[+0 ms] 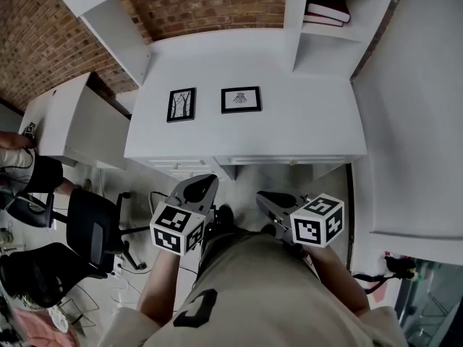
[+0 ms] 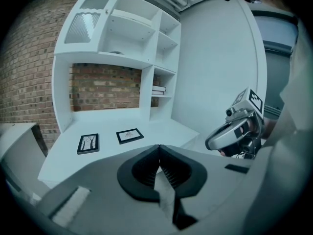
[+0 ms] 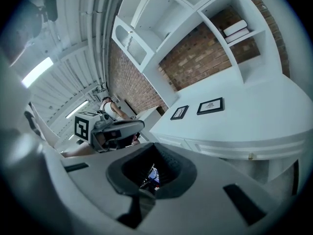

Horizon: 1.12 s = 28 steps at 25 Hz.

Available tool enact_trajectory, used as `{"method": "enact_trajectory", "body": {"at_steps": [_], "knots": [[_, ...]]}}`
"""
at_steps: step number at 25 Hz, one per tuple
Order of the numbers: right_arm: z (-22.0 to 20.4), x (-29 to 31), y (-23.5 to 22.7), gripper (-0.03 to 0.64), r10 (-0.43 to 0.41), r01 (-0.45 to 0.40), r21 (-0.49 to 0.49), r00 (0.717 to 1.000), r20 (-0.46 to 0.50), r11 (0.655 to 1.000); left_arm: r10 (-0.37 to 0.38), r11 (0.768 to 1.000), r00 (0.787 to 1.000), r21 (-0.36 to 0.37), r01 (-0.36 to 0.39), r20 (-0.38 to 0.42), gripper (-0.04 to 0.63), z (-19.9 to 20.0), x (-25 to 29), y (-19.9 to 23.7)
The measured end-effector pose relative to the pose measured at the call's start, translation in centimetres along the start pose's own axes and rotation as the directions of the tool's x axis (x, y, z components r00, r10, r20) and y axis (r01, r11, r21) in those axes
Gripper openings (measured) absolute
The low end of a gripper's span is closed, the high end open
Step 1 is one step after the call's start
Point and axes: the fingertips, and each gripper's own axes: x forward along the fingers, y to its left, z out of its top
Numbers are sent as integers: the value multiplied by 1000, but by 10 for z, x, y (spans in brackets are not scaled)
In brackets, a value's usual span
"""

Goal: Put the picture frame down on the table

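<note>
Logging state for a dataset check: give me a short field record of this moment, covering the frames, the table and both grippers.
surface: white table
frame 1: black-framed tree picture, lying flat on the table
frame 2: black-framed pale print, lying flat to its right, not touching it
left gripper: jaws shut, nothing between them, short of the table edge
right gripper: jaws shut, nothing between them, short of the table edge
shelf: stacked books on a white shelf, upper right
floor, left: black office chair
</note>
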Motion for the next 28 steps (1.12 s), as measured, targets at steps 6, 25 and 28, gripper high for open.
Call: {"method": "enact_trajectory", "body": {"at_steps": [6,25,28], "knots": [[-16,-6,7,6,69,-68,16,998,-16,998,17,1000,1000,-12,-17,16,5,2,-14,-12],[-7,70,32,6,198,-200,-3,971,-132,980,64,990,996,-131,-56,62,5,-18,-60,47],[2,90,38,5,204,-210,-22,967,-151,978,92,984,993,-160,-81,67,3,-23,-65,75]]}}
